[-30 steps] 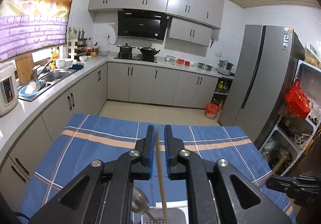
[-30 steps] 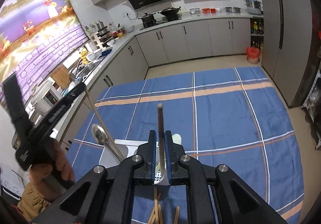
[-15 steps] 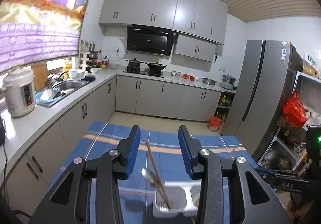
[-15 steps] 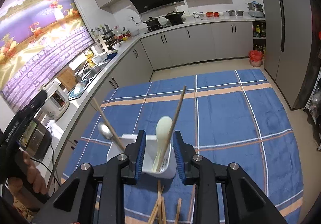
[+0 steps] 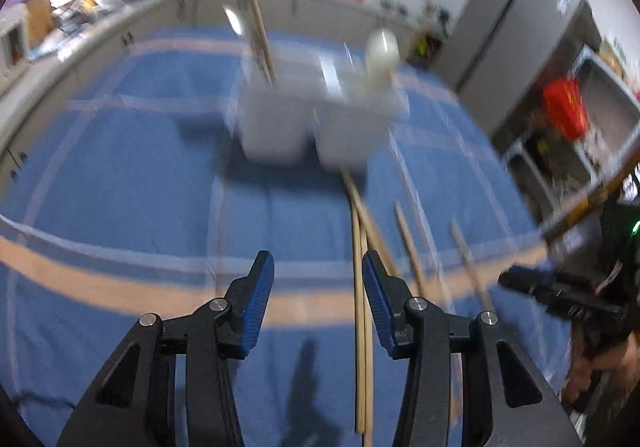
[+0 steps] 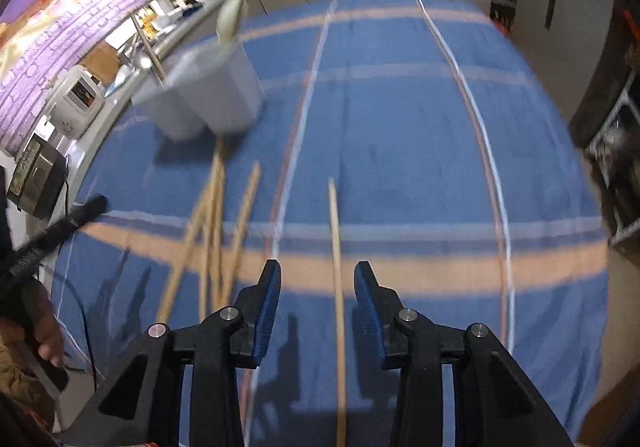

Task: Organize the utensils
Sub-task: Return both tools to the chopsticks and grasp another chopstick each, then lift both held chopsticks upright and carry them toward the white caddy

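Observation:
A white two-compartment utensil holder (image 5: 312,119) stands on the blue checked tablecloth (image 5: 120,175). It holds a wooden chopstick (image 5: 256,15), a metal spoon and a pale spoon (image 5: 380,55). It also shows in the right wrist view (image 6: 208,91). Several wooden chopsticks (image 5: 362,287) lie on the cloth in front of it. My left gripper (image 5: 318,291) is open and empty above the cloth, its right finger beside two chopsticks. My right gripper (image 6: 316,299) is open, low over a single chopstick (image 6: 336,267) that lies between its fingers.
More loose chopsticks (image 6: 212,231) lie left of my right gripper. A kitchen counter (image 6: 80,95) with appliances runs along the left. A grey fridge (image 5: 508,47) and a shelf with a red bag (image 5: 564,107) stand to the right.
Both grippers let go of their chopsticks into the holder, opened wide, and dropped down and back toward the loose chopsticks on the cloth. Both views are blurred by motion.

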### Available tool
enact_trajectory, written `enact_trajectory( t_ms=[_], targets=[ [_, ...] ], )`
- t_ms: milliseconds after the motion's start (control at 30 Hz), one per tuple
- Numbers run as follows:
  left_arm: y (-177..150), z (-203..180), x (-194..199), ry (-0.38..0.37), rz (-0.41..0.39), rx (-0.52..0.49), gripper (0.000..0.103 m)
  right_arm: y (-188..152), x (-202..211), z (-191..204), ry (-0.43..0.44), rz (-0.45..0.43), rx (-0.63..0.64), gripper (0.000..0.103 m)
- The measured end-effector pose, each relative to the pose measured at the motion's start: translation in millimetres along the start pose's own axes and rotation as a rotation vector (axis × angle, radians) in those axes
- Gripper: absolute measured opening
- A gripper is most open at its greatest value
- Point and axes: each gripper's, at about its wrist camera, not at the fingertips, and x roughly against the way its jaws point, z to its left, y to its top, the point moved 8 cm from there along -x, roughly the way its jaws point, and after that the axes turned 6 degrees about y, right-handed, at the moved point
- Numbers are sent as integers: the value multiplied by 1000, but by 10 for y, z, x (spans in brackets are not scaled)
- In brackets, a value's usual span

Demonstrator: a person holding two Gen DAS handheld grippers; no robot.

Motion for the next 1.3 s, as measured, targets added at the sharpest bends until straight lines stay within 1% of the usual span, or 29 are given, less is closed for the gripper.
enact_trajectory(
  t_ms=[67, 167, 200, 233, 267, 300, 367, 533, 633, 667, 900, 967, 1000, 1067, 1133, 1167, 1300],
  targets=[
    [-225, -111, -139, 14, 47, -74, 40, -150, -22, -34, -4, 11, -6, 39],
    [-407, -251, -218, -8, 84, -137, 34, -283, -10, -42, -8, 8, 2, 39],
    [-457, -293, -246, -14, 96, -151, 29, -305, -1, -34, -12, 5, 9, 39],
    [-497, -317, -280, -16, 109, -156, 19, -329, -3, -12, -18, 3, 15, 39],
    [-518, -340, -287, -28, 101, -150, 17, -343, 5, -5, -28, 0, 25, 39],
    [-500, -335, -295, -26, 102, -148, 17, -364, 11, -8, -38, -4, 35, 39],
    [-515, -359, -309, -34, 105, -143, 11, -398, 14, -19, -51, -4, 47, 38],
    [-504, -346, -310, -60, 102, -100, 10, -446, -10, -35, -60, -2, 59, 32],
    [-515, -295, -311, -81, 107, -58, 10, -462, -60, -34, -76, 5, 73, 32],
    [-515, -275, -315, -70, 106, -57, 8, -476, -78, -32, -80, 8, 76, 31],
    [-506, -288, -308, -80, 107, -66, 8, -476, -139, -34, -115, 17, 89, 29],
    [-498, -292, -311, -70, 107, -70, 7, -470, -147, -38, -132, 16, 97, 28],
    [-490, -304, -314, -52, 107, -80, 7, -460, -156, -27, -138, 17, 100, 28],
    [-452, -358, -336, -1, 106, -122, 5, -430, -178, -22, -170, 21, 112, 22],
    [-412, -389, -370, 28, 110, -138, 5, -383, -209, -5, -190, 25, 113, 9],
    [-396, -389, -380, 33, 116, -133, 5, -363, -220, -6, -197, 26, 107, 7],
    [-420, -290, -336, 36, 132, -93, 4, -313, -227, -35, -186, 20, 54, 7]
  ],
)
